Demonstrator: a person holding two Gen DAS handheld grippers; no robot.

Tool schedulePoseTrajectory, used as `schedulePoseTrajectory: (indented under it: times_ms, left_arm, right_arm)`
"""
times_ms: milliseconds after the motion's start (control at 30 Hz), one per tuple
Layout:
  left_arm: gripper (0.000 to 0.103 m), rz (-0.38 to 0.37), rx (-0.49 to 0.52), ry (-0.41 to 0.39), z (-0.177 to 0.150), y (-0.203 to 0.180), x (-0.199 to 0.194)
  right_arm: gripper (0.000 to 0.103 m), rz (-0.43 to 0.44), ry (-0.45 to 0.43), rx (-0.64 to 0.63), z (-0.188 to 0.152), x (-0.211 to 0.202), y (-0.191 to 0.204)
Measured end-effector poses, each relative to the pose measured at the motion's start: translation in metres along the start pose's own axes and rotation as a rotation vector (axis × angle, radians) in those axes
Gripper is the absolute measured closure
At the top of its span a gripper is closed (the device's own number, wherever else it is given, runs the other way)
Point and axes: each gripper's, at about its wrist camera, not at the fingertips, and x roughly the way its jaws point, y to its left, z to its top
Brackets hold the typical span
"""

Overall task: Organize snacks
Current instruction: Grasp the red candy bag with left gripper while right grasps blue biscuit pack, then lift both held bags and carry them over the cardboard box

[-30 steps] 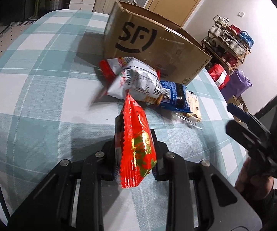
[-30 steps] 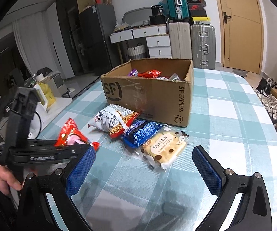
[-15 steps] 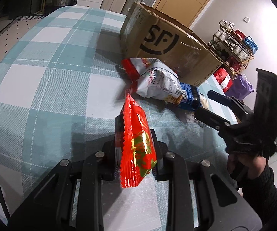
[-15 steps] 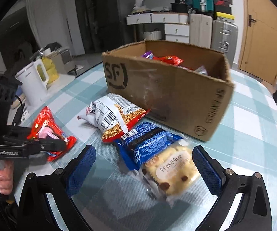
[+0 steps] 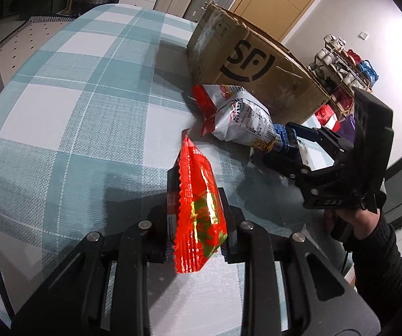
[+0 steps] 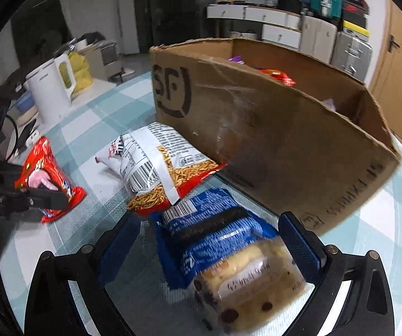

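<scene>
My left gripper [image 5: 196, 196] is shut on a red snack packet [image 5: 201, 224], held edge-up just above the checked tablecloth [image 5: 75, 128]. In the right wrist view the same red packet [image 6: 44, 168] sits in the left gripper [image 6: 58, 198] at far left. My right gripper [image 6: 207, 226] is low over the table with its jaws closing. A blue packet [image 6: 214, 235] and a clear-wrapped bread [image 6: 251, 277] lie between the blue pads [image 6: 298, 243], which do not touch them. A white and red noodle-snack bag [image 6: 159, 162] lies beside the open cardboard box [image 6: 270, 128].
The box [image 5: 251, 64] stands just behind the snacks and holds several packets. A white kettle [image 6: 52, 92] stands on a side counter at left. Suitcases, drawers and a door fill the background. A person's hand and dark sleeve [image 5: 377, 252] hold the right gripper [image 5: 284, 147].
The right gripper has moved forward and down, and now straddles the blue packet and the bread. The left gripper has shifted across the table with the red packet still in it.
</scene>
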Motion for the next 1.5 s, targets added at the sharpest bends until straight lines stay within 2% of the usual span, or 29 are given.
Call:
schedulePoseTrajectory:
  times_ms: [100,133,167,200,233,433,833,1200,1500]
  left_arm:
    - [0.080,0.004,-0.005,-0.004,-0.001,0.002,-0.002]
    - [0.080,0.006,-0.008,-0.008,-0.001,0.002,-0.003]
    - [0.080,0.009,-0.007,-0.010,-0.001,0.002,-0.004]
    - [0.080,0.010,-0.006,-0.011,-0.001,0.002,-0.005]
    - [0.080,0.009,-0.007,-0.011,0.000,0.002,-0.005]
    - [0.080,0.014,0.003,-0.014,-0.002,-0.003,-0.009]
    - [0.080,0.011,0.025,-0.025,-0.002,-0.013,-0.016]
    - [0.080,0.000,0.066,-0.034,-0.004,-0.035,-0.024]
    - [0.080,-0.010,0.118,-0.063,0.008,-0.057,-0.035]
  right_arm:
    - [0.024,-0.023,0.037,-0.052,0.002,0.011,0.006]
    - [0.027,-0.025,0.040,-0.058,0.002,0.012,0.006]
    - [0.031,-0.012,0.038,-0.053,0.002,0.012,0.005]
    - [0.046,0.010,0.036,-0.044,0.002,0.010,0.003]
    - [0.048,0.028,0.039,-0.031,0.001,0.010,0.002]
    - [0.049,0.040,0.007,-0.006,-0.003,0.004,0.004]
    - [0.049,0.092,-0.094,0.084,-0.021,-0.051,-0.002]
    - [0.049,0.125,-0.160,0.154,-0.041,-0.085,0.007]
    - [0.049,0.143,-0.234,0.221,-0.048,-0.117,-0.001]
